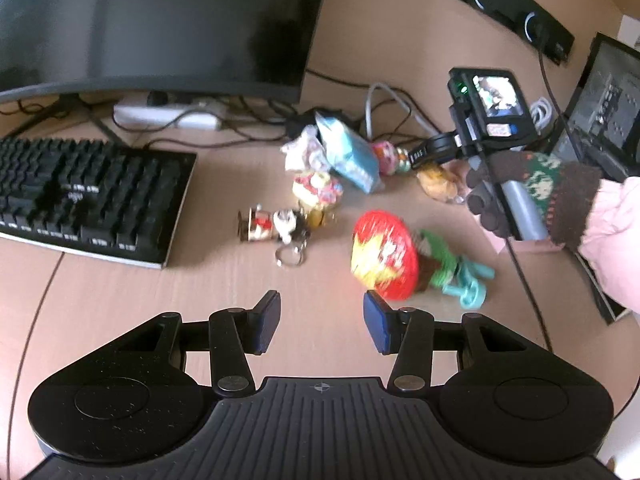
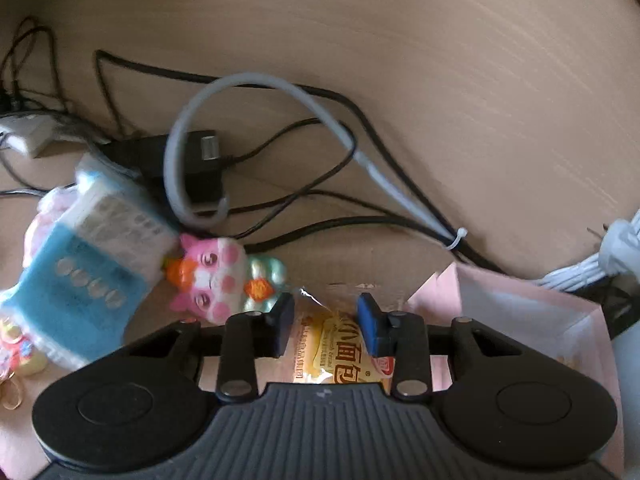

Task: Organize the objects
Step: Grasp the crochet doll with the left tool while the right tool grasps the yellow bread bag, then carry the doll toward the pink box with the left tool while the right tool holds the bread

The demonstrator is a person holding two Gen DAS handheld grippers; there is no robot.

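Observation:
My left gripper [image 1: 321,304] hangs open over bare desk, with nothing between its fingers. Just beyond its right finger lies a round red and yellow packet [image 1: 384,256] beside a green and teal toy [image 1: 448,268]. Farther off are a keychain figure [image 1: 276,224], a yellow and pink toy [image 1: 316,192] and a blue tissue pack [image 1: 352,152]. My right gripper [image 2: 326,304] is shut on a yellow bread packet [image 2: 332,348], which in the left wrist view [image 1: 438,186] sits under a gloved hand [image 1: 504,192]. A pink cat toy [image 2: 212,280] lies left of it.
A black keyboard [image 1: 92,196] and monitor [image 1: 160,20] fill the left, with a white power strip [image 1: 168,114] behind. Tangled black and grey cables [image 2: 280,140] run past the toys. A pink paper bag [image 2: 520,308] lies at the right, near a second screen [image 1: 608,100].

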